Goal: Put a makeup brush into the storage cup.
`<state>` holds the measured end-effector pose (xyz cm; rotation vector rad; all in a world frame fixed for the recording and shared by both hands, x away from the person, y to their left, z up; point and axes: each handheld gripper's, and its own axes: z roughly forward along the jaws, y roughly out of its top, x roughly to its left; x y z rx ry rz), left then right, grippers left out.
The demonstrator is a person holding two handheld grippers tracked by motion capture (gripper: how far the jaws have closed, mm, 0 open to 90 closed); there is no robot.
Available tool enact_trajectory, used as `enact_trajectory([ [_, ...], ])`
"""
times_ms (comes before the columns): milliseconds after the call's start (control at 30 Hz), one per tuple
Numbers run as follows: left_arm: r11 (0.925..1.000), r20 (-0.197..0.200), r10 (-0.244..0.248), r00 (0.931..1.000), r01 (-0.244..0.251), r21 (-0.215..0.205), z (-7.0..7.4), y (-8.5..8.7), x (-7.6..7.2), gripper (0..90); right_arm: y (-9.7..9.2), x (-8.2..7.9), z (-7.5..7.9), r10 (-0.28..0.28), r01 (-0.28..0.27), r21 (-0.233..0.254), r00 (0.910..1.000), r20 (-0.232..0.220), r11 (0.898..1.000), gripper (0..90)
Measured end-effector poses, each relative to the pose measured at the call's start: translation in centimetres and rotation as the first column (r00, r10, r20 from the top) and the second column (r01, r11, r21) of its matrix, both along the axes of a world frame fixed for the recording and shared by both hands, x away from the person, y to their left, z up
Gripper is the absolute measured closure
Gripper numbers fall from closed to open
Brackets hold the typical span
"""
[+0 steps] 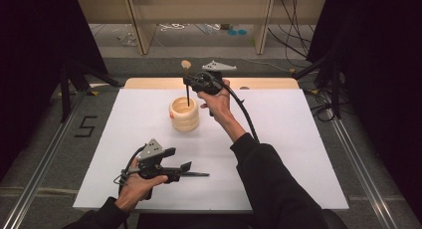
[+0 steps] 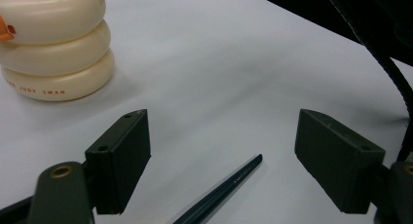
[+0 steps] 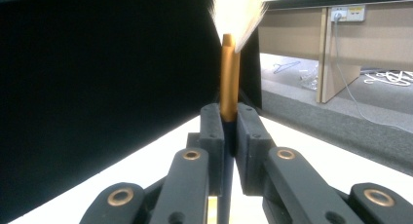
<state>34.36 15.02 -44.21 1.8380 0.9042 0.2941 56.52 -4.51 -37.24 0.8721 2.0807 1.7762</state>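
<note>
Right tongs (image 1: 188, 81): clamped on brush (image 3: 229, 75), upright, handle tip inside cup (image 1: 184, 114) at mid-bench (image 1: 298, 139). Left tongs (image 2: 221, 158): open, empty, over pencil (image 2: 229, 187) on the bench. Risk: tilted brush catches rim, tipping cup.

upright brush (image 1: 187, 84) handle-down in cream ringed holder (image 1: 184, 114); dark pencil (image 1: 195, 174) flat.

We read "JODY SWAN", perhaps preceded by more letters, on the cream ringed holder (image 2: 53, 44); a "5" marks the floor (image 1: 85, 126) beside the bench.
</note>
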Motion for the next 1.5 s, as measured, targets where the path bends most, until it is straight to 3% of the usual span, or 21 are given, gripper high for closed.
enact_trajectory([
  [33, 1.0, 0.0, 0.0, 1.0, 0.0, -0.001, 0.0, 0.0, 0.0, 20.8, 0.1, -0.1, 0.0, 0.0, 0.0, -0.005, 0.9998, -0.022, 1.0, 83.3],
  [233, 1.0, 0.0, -0.001, 1.0, 0.001, 0.001, 0.0, 0.0, 0.0, 20.6, 0.2, 0.2, -0.4, -0.001, 0.001, -0.004, 1.0, -0.007, 1.0, 83.3],
  [367, 1.0, 0.0, -0.001, 1.0, 0.001, -0.001, 0.0, 0.0, 0.0, 20.6, 0.3, 0.4, -0.7, -0.006, 0.006, 0.006, 0.9994, -0.035, 1.0, 83.3],
  [500, 1.0, -0.001, -0.001, 1.0, 0.001, 0.002, 0.0, 0.0, 0.0, 20.6, 0.4, 0.4, -0.9, -0.009, 0.009, 0.003, 0.9998, -0.02, 1.0, 83.3],
  [833, 1.0, 0.002, -0.001, 1.0, 0.001, 0.001, 0.0, 0.1, 0.1, 20.4, 0.9, 0.5, -1.8, -0.005, 0.005, -0.007, 0.9986, -0.052, 1.0, 83.3],
  [933, 1.0, 0.001, -0.001, 1.0, 0.001, -0.001, 0.0, 0.1, 0.0, 20.4, 1.0, 0.6, -2.0, -0.005, 0.004, -0.014, 0.9995, -0.03, 1.0, 83.3],
  [1467, 1.0, 0.002, 0.004, 1.0, -0.004, 0.002, 0.0, 0.2, 0.1, 20.0, 1.7, 0.4, -3.1, 0.017, -0.019, -0.025, 0.998, -0.061, 1.0, 83.2],
  [1500, 1.0, 0.002, 0.004, 1.0, -0.004, 0.001, 0.0, 0.2, 0.1, 20.0, 1.7, 0.5, -3.3, 0.016, -0.017, -0.035, 0.9991, -0.04, 0.999, 83.1],
])
